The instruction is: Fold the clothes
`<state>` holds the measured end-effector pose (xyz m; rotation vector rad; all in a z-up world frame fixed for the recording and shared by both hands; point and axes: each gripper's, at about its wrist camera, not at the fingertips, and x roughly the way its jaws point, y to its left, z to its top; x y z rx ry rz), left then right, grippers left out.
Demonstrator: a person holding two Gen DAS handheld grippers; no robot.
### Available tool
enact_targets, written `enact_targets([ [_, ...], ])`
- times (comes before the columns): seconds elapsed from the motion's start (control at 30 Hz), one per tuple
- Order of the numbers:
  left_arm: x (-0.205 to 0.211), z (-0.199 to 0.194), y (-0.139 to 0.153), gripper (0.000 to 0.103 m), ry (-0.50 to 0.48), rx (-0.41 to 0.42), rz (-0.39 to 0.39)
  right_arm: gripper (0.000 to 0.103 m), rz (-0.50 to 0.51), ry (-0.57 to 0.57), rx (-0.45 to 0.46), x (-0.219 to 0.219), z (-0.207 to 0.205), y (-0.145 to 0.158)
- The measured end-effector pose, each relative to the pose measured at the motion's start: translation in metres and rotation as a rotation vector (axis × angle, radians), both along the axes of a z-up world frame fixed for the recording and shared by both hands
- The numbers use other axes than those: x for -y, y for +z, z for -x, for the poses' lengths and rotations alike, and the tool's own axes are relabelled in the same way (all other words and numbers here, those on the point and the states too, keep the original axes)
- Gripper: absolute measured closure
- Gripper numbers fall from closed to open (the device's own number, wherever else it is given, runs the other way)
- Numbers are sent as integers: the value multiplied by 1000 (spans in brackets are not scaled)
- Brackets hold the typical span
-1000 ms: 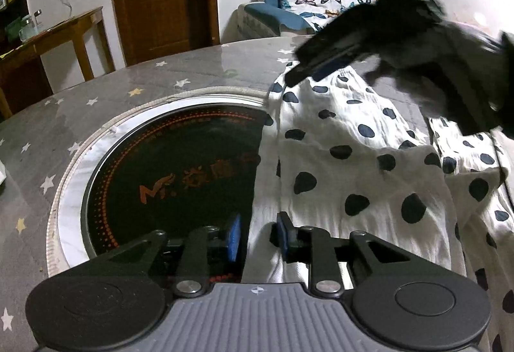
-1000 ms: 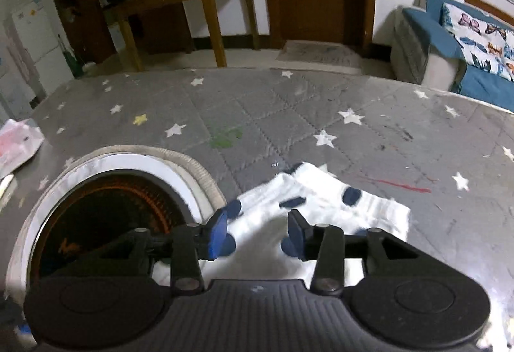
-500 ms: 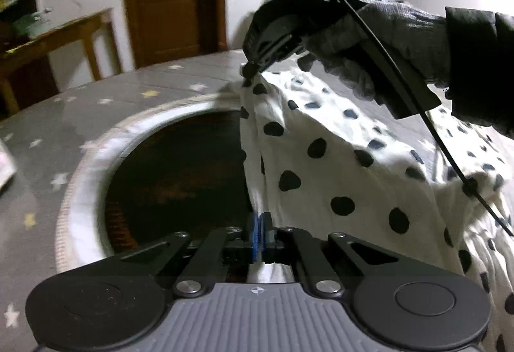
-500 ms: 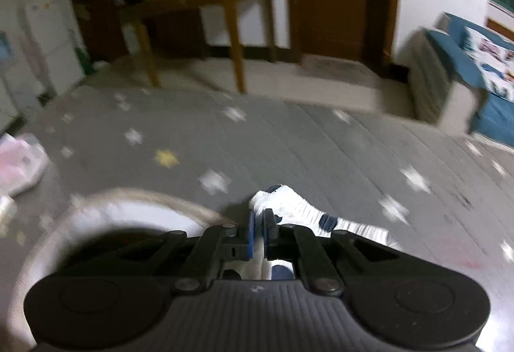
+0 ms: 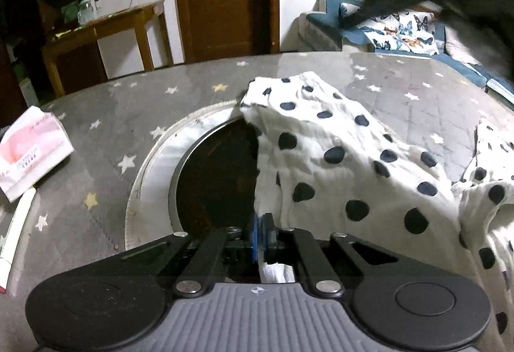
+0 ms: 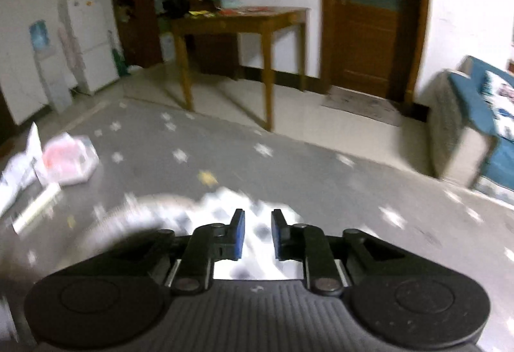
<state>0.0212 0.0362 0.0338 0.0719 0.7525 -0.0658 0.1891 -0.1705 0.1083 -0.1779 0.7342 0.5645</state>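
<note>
**Meanwhile, one gripper pinches as the other lets go**

Left wrist view: the left gripper (image 5: pixel 261 231) is clamped tight on an edge of the polka-dot garment (image 5: pixel 337 159), which stretches ahead and to its right over the star-patterned table (image 5: pixel 128 114).

Right wrist view: blurred, the right gripper (image 6: pixel 258 233) shows a narrow gap, its jaws opening; the spotted cloth (image 6: pixel 257 262) lies beneath them, pads clear of it.

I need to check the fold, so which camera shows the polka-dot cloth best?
The left wrist view: the polka-dot cloth is sharp there, draped across the table, one edge pinched in the left tongs. The right wrist view gives only a blurred patch of it beyond the opening right tongs.
</note>
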Motion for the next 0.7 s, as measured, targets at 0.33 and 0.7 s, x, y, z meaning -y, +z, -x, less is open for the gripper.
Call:
enact_targets([
  [0.33,62,32,21,98,-252,28,80,76,150,-277,-82,171,103,-38],
  [0.7,152,72,4,98,-616,-98,177,70,95,-343,-137,192,95,-81],
])
